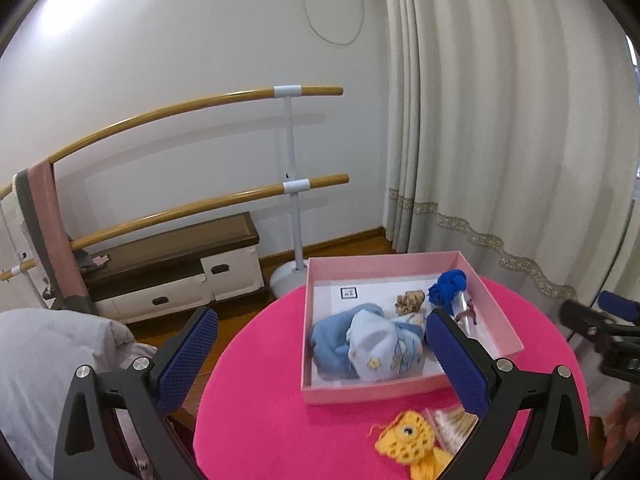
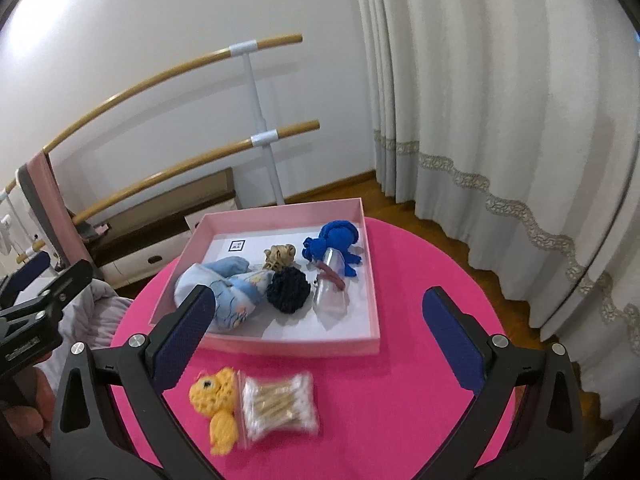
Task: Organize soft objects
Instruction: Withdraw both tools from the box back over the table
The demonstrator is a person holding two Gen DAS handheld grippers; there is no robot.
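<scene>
An open pink box stands on a round pink table. Inside lie a light blue cloth bundle, a tan scrunchie, a blue crochet toy, a clear bottle and a navy scrunchie. In front of the box a yellow crochet fish rests beside a bag of cotton swabs. My left gripper and right gripper hang above the table's near side, both open and holding nothing.
A wooden ballet barre with a pink band draped over it stands behind the table. A low cabinet sits beneath it, cream curtains hang at the right, and grey bedding lies at the left. Wooden floor surrounds the table.
</scene>
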